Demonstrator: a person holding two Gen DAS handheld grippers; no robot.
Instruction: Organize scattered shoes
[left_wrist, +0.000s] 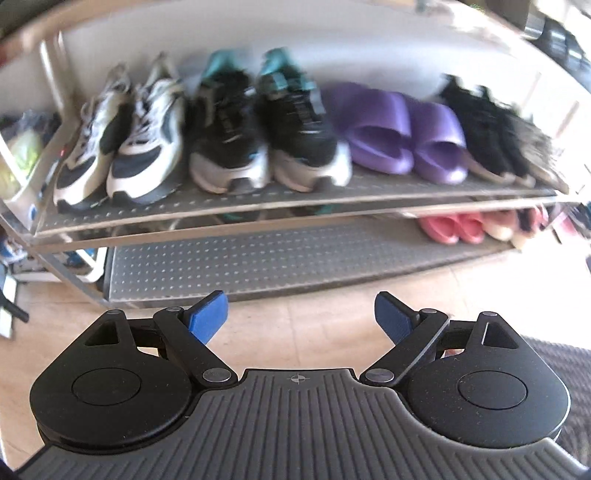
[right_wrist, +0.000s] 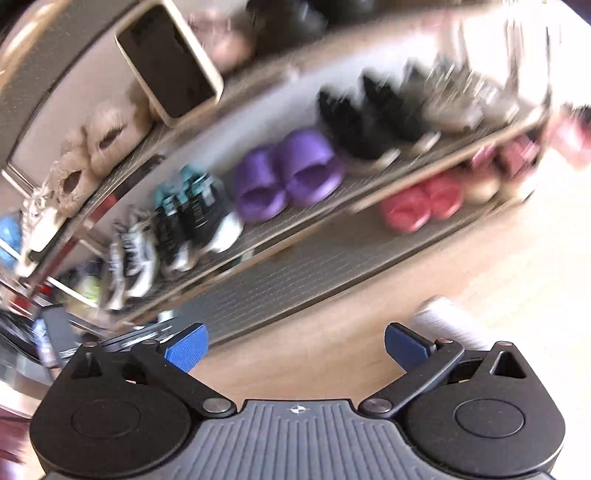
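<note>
Sneakers (left_wrist: 122, 140) left of slides (left_wrist: 402, 136) on shelf (left_wrist: 258, 194)

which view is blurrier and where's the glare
Right wrist view: heavy streaked blur over the rack and purple slides, blown-out glare at upper right, only the right gripper sharp. Left wrist view: milder blur, shoes still readable, floor washed out at right, shelves bowed by the fisheye.

Both views are lit by strong daylight from the right, where the floor (left_wrist: 480, 295) is blown out to near white. In the left wrist view the shoe rack (left_wrist: 258, 206) is softened by slight motion blur. The right wrist view is smeared heavily, the purple slides (right_wrist: 288, 177) streaked and the upper right lost in glare. Straight shelf edges are bowed by fisheye distortion towards the frame edges.
</note>
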